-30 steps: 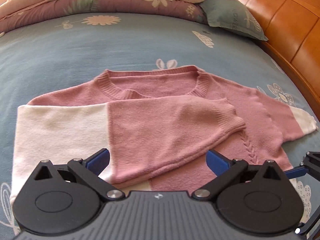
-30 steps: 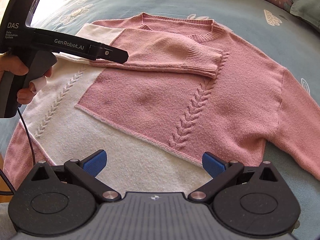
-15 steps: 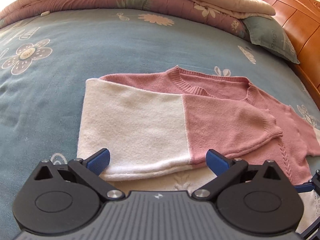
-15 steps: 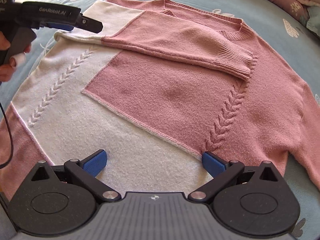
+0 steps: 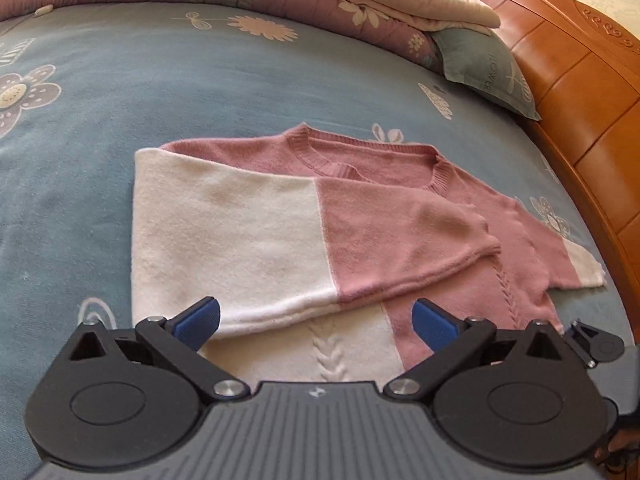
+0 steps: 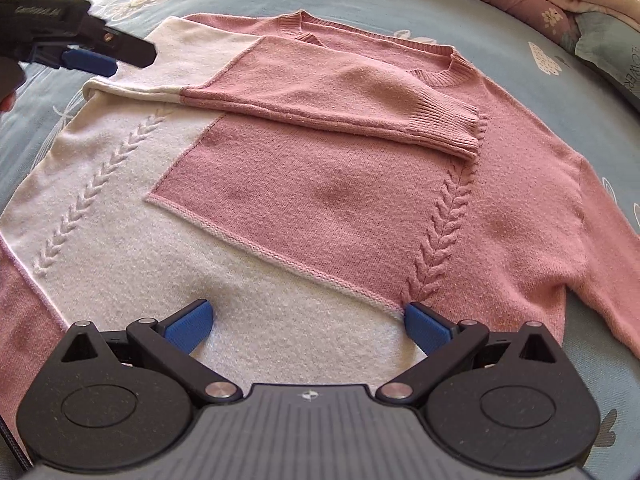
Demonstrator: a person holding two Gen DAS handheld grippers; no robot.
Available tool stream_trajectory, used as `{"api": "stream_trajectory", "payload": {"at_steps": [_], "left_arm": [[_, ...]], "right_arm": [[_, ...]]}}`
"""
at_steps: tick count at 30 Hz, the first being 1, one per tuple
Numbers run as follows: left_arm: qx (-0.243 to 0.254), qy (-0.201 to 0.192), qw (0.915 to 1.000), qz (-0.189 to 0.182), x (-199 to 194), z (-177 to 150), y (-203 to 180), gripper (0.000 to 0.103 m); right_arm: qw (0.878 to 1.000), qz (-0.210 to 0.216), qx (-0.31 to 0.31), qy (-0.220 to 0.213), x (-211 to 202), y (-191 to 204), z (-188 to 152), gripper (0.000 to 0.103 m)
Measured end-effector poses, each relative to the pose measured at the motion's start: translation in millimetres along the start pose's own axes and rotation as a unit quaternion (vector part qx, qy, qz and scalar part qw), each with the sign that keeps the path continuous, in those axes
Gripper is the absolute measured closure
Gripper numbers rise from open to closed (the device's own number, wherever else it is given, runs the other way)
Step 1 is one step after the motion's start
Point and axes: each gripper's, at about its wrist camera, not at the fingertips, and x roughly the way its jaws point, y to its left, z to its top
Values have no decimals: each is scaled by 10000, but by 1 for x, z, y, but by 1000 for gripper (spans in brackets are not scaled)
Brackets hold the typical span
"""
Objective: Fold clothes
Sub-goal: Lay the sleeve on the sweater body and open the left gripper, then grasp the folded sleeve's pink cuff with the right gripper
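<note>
A pink-and-cream sweater [image 6: 320, 184] lies flat mid-frame on a blue floral bedspread [image 5: 120, 100], one sleeve folded across its chest, with a pillow [image 5: 484, 68] and wooden headboard [image 5: 580, 92] at upper right, and both the left gripper [image 5: 316, 318] and right gripper [image 6: 308, 322] spread apart, holding nothing.

Left gripper [image 5: 316, 320] drawn back from sweater [image 5: 280, 232]; right gripper [image 6: 306, 326] lowered closer.

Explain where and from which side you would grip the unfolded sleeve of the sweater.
Grip the unfolded sleeve at its cream cuff, probably coming from the headboard side with the open right gripper. That cuff lies flat and free on the bedspread, clear of the sweater's body.
</note>
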Motion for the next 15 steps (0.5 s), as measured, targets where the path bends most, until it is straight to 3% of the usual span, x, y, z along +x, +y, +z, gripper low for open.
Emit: {"api": "stream_trajectory", "payload": {"at_steps": [3, 6, 9, 15], "left_arm": [[145, 123, 9997, 133, 4, -11, -2, 1], [-269, 84, 9991, 328, 8, -15, 16, 2], [-527, -48, 9984, 180, 6, -20, 26, 1], [-554, -41, 9983, 153, 1, -13, 21, 1]], "right_arm": [[9999, -70, 103, -56, 0, 1, -1, 0], [9998, -113, 158, -96, 0, 2, -1, 0], [9997, -129, 175, -109, 1, 3, -1, 0], [9998, -100, 180, 33, 1, 3, 3, 0]]}}
